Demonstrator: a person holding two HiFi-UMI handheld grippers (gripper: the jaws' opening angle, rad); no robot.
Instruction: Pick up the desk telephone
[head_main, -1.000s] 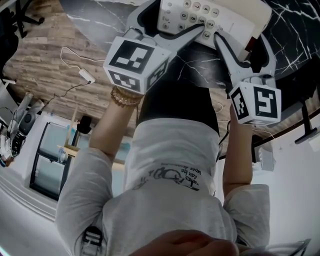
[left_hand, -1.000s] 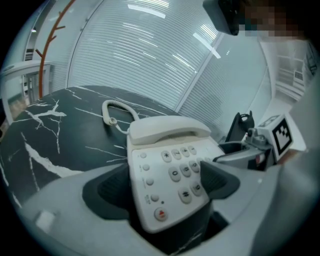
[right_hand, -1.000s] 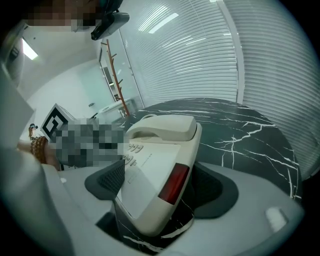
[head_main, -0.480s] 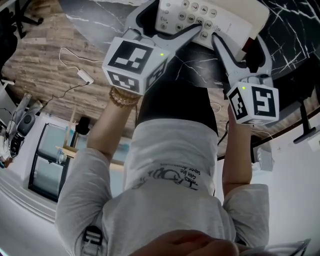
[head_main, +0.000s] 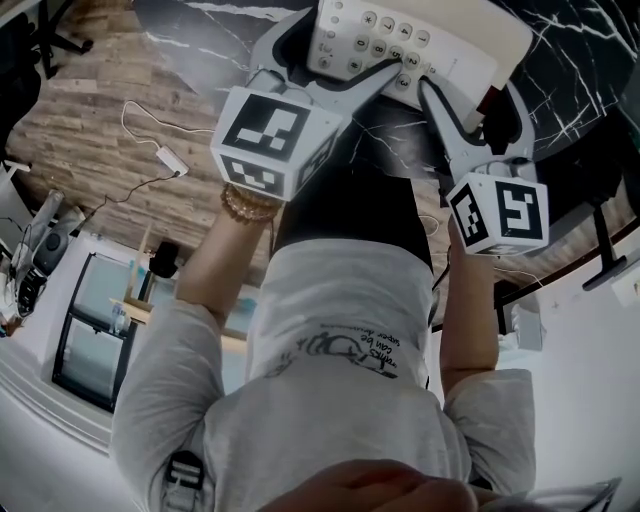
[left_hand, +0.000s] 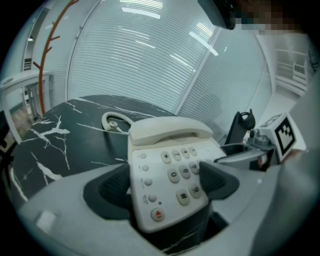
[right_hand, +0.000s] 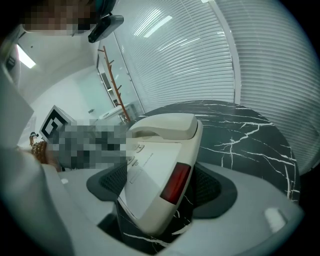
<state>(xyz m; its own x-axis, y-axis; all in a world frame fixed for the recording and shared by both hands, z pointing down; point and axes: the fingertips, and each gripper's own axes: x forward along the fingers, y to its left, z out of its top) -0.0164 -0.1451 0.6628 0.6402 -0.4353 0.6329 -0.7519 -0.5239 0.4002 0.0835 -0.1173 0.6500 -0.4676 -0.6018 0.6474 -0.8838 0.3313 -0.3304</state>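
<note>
Left gripper (left_hand: 165, 185): clenched on the near left corner of the desk telephone (left_hand: 170, 165), one pad against its left side and the other lying on the keypad (left_hand: 182, 172).
Right gripper (right_hand: 160, 187): its jaws have just been closing with the phone's near right corner between them, and the pads now look pressed to it.
Phone's place: at the near edge of the black marble table (left_hand: 50, 145), bridged by both grippers (whether its base has left the top I cannot tell).
Slip risk: both holds sit on corners only. The pad on the sloped keys could slide, letting the phone twist or drop.
Handset risk: the handset (left_hand: 170, 131) merely rests in its cradle, so a tilted lift could tip it off.
Cord risk: a looped cord (left_hand: 112, 121) lies far left on the table. If it is joined to the phone (the join is not visible), it could tug.
Left gripper view alone: keys, cord, and the right gripper's marker cube.
Right gripper view alone: the red panel (right_hand: 175, 182) on the phone's right side.
Head view alone: both cubes and the person's forearms from above, though the phone's far end is cut off.
</note>
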